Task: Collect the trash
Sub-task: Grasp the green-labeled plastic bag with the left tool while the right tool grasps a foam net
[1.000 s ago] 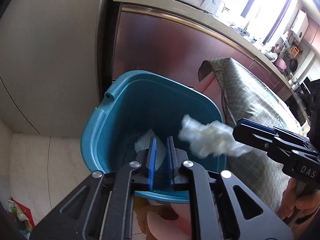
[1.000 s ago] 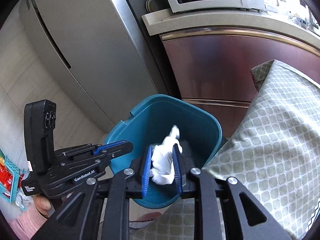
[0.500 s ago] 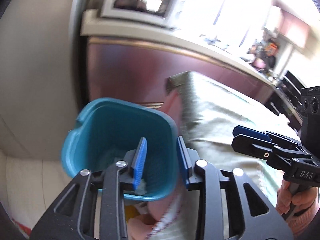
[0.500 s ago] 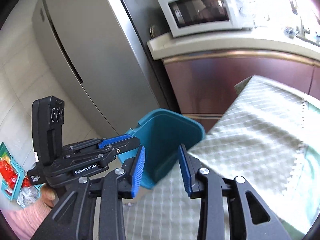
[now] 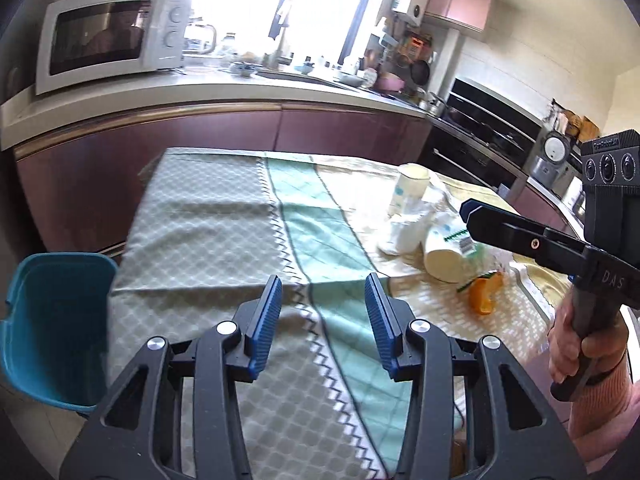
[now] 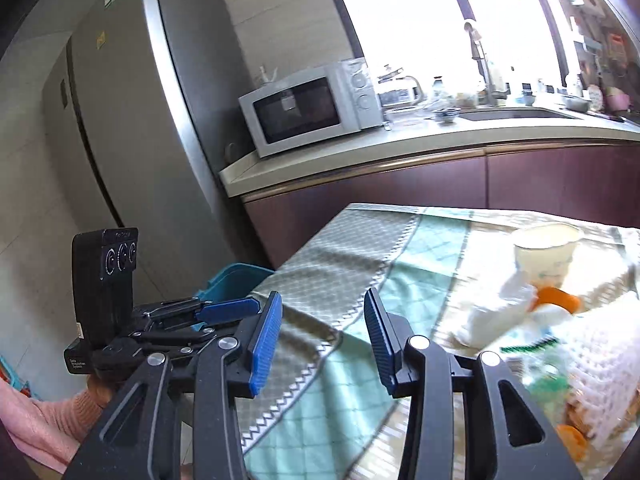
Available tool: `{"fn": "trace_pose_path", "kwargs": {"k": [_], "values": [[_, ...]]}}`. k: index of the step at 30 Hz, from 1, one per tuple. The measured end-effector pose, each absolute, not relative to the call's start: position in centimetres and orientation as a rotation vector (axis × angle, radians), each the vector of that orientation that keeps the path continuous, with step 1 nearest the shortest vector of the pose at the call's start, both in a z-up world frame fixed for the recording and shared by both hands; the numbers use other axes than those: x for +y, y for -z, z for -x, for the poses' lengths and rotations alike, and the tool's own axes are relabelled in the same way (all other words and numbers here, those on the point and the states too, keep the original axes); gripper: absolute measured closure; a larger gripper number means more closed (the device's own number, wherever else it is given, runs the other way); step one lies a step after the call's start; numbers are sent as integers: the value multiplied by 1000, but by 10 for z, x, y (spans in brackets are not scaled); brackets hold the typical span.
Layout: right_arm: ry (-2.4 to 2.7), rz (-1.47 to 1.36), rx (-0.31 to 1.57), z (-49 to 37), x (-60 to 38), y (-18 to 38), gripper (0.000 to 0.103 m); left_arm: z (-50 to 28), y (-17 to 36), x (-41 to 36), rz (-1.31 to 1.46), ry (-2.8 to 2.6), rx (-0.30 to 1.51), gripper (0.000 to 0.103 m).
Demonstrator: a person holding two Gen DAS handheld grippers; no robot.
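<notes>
The teal bin [image 5: 56, 320] sits on the floor off the left edge of the worktop [image 5: 208, 224], so that's your drop point, tucked right against the hanging cloth. Your left gripper [image 5: 324, 320] is over the near-left part of the worktop, fingers partway apart and opening, nothing between them. Your right gripper [image 6: 322, 340] is the same deal: fingers opening, empty, aimed across the cloth.

The trash is all bunched toward the right side of the worktop: an upright paper cup [image 5: 412, 184], a crumpled white tissue [image 5: 404, 232] just in front of it, a tipped-over cup [image 5: 448, 252] lying on its side, and an orange peel [image 5: 484, 296] nearest the right edge, partly overlapping some clear wrapping.

What I'd watch for: everything's touching or nearly so, so going for the tissue could knock the upright cup over or roll the tipped one off the edge. Both grippers heading for the same pile could also clash. And the tissue's light, so a shallow pinch might drop it on the way to the bin.
</notes>
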State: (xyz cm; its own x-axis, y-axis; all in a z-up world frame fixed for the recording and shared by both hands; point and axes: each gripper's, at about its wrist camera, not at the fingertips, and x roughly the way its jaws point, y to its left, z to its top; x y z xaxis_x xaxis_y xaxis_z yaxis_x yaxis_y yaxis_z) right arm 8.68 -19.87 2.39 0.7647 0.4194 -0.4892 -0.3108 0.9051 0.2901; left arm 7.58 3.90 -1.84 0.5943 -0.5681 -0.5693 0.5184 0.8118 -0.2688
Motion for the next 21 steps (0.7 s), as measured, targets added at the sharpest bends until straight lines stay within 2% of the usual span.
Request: {"fn": "trace_pose_path", "kwargs": {"k": [10, 15, 21], "values": [[-79, -354, 562, -58, -335, -3, 57, -82, 46, -77, 66, 866, 816, 54], [-11, -407, 568, -64, -361, 11, 56, -96, 58, -114, 75, 914, 873, 54], [-3, -474, 591, -72, -380, 29, 48, -111, 66, -137, 99, 941, 927, 53]]}}
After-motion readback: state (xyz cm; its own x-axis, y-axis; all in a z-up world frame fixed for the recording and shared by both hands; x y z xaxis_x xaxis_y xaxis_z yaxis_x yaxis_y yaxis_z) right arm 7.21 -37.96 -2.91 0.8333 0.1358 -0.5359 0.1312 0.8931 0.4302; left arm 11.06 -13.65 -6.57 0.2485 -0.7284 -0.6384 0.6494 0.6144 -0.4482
